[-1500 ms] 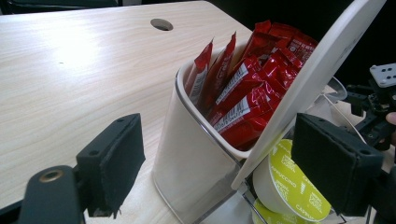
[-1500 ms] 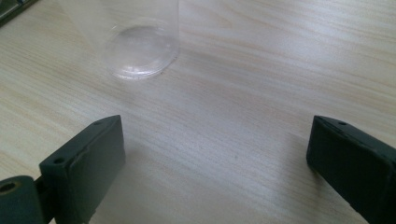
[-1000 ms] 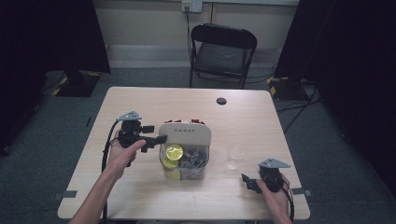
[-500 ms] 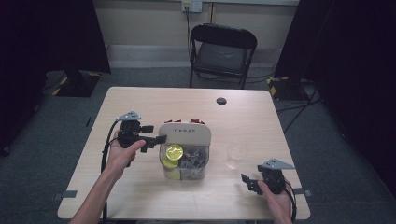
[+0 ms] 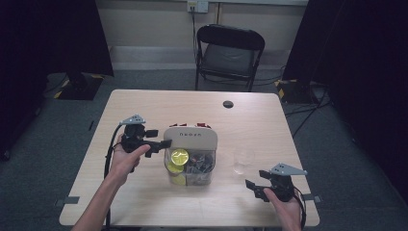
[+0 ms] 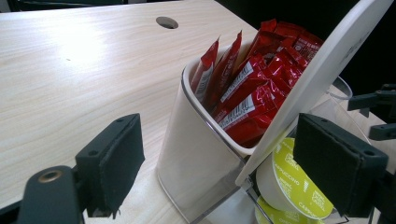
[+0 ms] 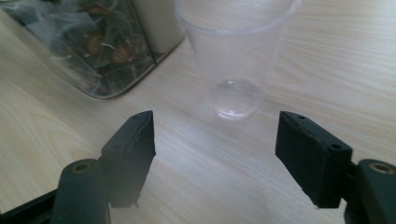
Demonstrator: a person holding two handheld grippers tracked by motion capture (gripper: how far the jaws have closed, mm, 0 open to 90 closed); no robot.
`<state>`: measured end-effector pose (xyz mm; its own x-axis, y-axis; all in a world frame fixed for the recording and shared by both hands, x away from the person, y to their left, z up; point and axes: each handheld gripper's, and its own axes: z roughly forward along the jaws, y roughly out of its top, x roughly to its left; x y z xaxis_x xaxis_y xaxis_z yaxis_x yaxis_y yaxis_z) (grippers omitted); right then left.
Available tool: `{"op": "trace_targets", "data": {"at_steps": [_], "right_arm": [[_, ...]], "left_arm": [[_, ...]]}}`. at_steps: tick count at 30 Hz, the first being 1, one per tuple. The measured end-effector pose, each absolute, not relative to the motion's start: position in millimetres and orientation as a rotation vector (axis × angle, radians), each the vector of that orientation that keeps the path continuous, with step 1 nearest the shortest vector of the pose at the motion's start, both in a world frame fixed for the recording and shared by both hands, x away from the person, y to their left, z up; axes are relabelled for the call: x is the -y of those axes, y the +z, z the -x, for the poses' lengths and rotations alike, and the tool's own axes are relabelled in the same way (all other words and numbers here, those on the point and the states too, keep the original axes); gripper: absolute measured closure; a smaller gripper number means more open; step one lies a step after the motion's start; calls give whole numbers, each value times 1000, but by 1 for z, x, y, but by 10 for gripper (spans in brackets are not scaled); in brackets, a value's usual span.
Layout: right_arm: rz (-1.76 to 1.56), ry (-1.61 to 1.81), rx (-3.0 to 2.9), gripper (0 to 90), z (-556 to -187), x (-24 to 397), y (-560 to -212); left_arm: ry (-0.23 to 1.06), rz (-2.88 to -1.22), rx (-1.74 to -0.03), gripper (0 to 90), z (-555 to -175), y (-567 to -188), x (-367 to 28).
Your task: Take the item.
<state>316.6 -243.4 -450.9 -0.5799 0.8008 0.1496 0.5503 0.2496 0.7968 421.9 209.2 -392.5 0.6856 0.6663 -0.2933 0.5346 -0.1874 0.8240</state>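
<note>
My right gripper [image 5: 254, 186] has lifted a little off the near right corner of the table [image 5: 144, 103] since a second ago, and its jaws have just been closing in, with nothing between them yet. The clear plastic cup [image 5: 243, 160] stands upright just ahead of them, apart from the pads. My left gripper [image 5: 161, 144] hasn't budged: it sits at the left side of the organizer box [image 5: 191, 159], same spot as before. From above I can't tell whether the left jaws pinch anything. My left gripper view settles more: the jaws stand partly apart around the box's corner, the white tilted lid [image 6: 322, 74] running just past the right pad [image 6: 338, 163], though contact I cannot make out. That view also shows red sachets [image 6: 250, 88] packed upright in the back compartment and yellow-green capsules [image 6: 292, 179] under the lid. My right gripper view adds the cup's round base on the wood, and dark tea bags [image 7: 100, 51] behind the box's clear wall.
</note>
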Motion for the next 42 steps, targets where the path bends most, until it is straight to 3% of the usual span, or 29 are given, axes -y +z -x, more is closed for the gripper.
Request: {"op": "trace_targets", "data": {"at_steps": [23,42], "right_arm": [[-1062,1481,-2295,391,-313,212,-418],[-868,1590,-2386,510,-340,145,-401]], "left_arm": [[153,-1858,-946,160,-422,-393,-208],[154,-1859,-941,160,-422,-394,-207]]}}
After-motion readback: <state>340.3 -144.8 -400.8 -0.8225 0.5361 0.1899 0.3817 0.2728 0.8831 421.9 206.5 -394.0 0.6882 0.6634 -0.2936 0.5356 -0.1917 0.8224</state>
